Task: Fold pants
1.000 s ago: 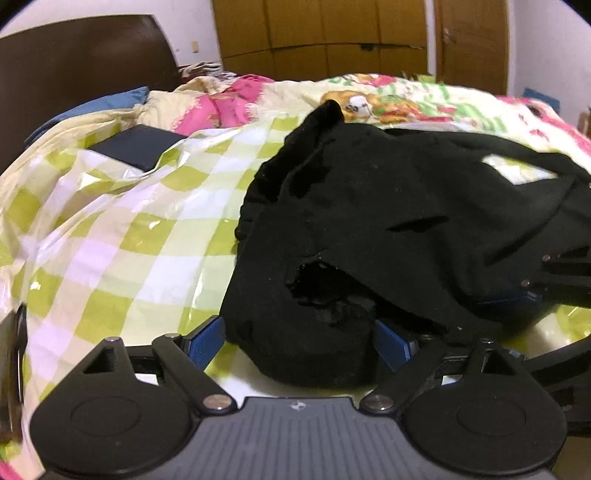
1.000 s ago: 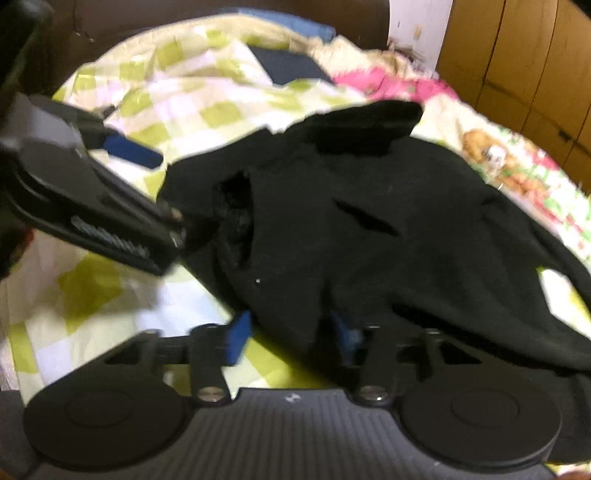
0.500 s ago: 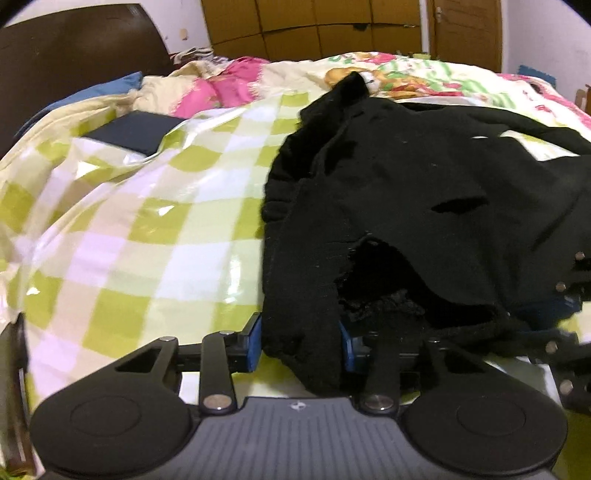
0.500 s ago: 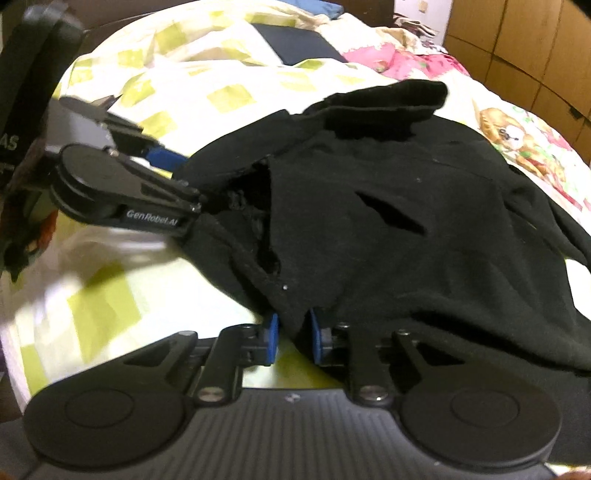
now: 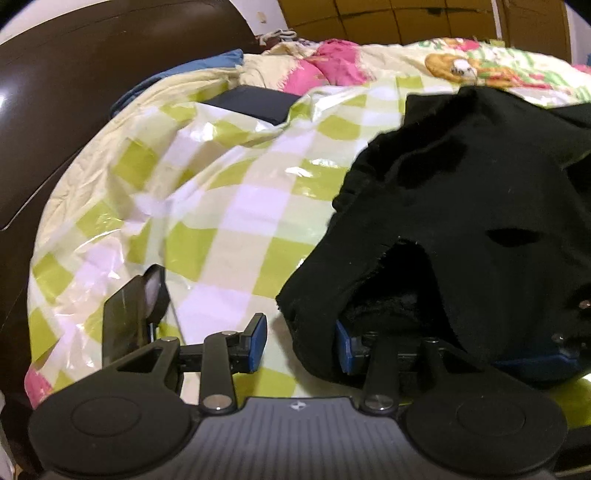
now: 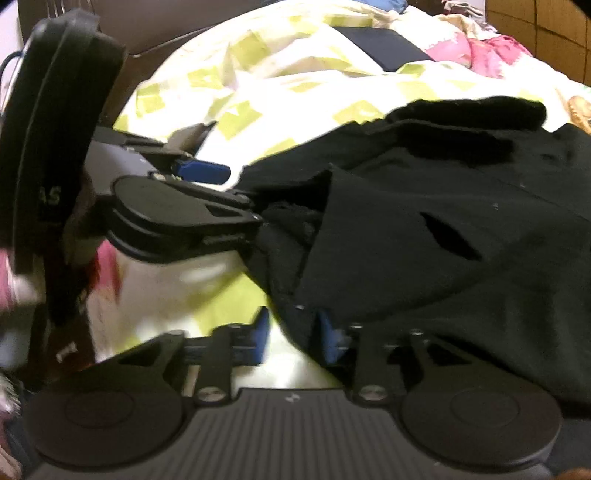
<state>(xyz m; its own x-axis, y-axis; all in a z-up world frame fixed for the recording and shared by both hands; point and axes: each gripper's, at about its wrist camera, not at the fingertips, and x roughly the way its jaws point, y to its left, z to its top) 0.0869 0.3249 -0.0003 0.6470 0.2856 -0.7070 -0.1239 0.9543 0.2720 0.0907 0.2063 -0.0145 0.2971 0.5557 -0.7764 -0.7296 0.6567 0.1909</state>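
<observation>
Nearest, the left gripper [image 5: 300, 343]: its jaws have just been closing yet stand apart, the waist edge of the black pants [image 5: 480, 192] draped over one blue pad only, the other pad bare with sheet showing beside it. Beside it, the right gripper [image 6: 293, 334]: its jaws have just been opening, the cloth edge lying between the pads but seemingly not pinched. The pants lie bunched on the glossy green-checked sheet [image 5: 229, 206], waist toward the grippers, legs trailing away. Likely risks: with neither pair of pads biting, a pull would probably slip off and leave the waistband behind. A one-sided catch could drag the garment crooked, and the slick sheet may slide or ruck under it. Farther off, a dark flat item [image 5: 255, 103] rests on the sheet; whether it is a box cannot be told, and no open container shows. Beyond that are a cartoon-print quilt [image 5: 480, 62], the brown headboard [image 5: 74, 92] and wooden wardrobe doors [image 5: 406, 18].
</observation>
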